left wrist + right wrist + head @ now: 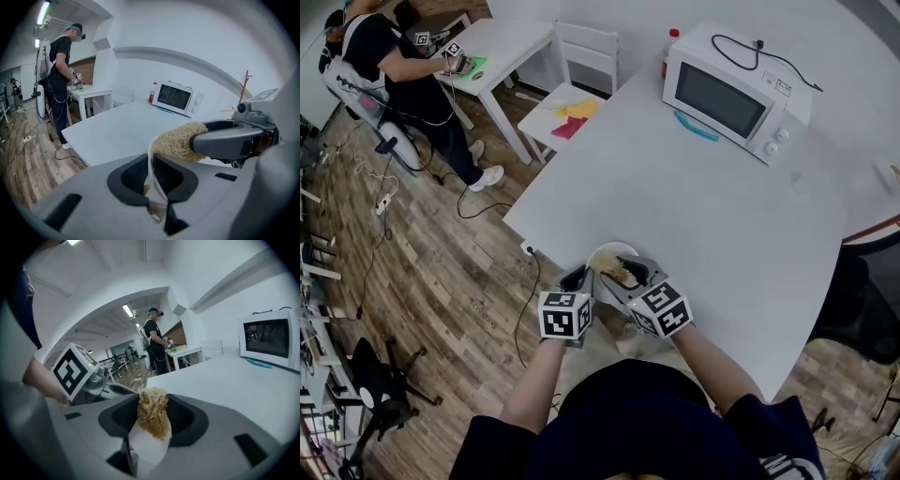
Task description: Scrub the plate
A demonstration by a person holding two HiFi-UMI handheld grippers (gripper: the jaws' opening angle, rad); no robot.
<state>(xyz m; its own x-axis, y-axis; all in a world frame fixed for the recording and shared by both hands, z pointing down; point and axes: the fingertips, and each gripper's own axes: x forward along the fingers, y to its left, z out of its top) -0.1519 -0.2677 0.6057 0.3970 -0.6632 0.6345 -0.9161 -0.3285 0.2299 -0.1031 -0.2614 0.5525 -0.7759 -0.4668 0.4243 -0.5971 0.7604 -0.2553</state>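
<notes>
Left tongs (149,171): clamped on rim of white plate (607,251), steadying it at desk (694,206) near edge | Right tongs (152,418): gripping fibrous scrub pad (152,411), laid against plate so it can rub | Stage: scrubbing, likely underway

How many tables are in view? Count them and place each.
2. The large white table with the microwave lies ahead; a small white table stands far left beside the other person. More may be hidden.
</notes>
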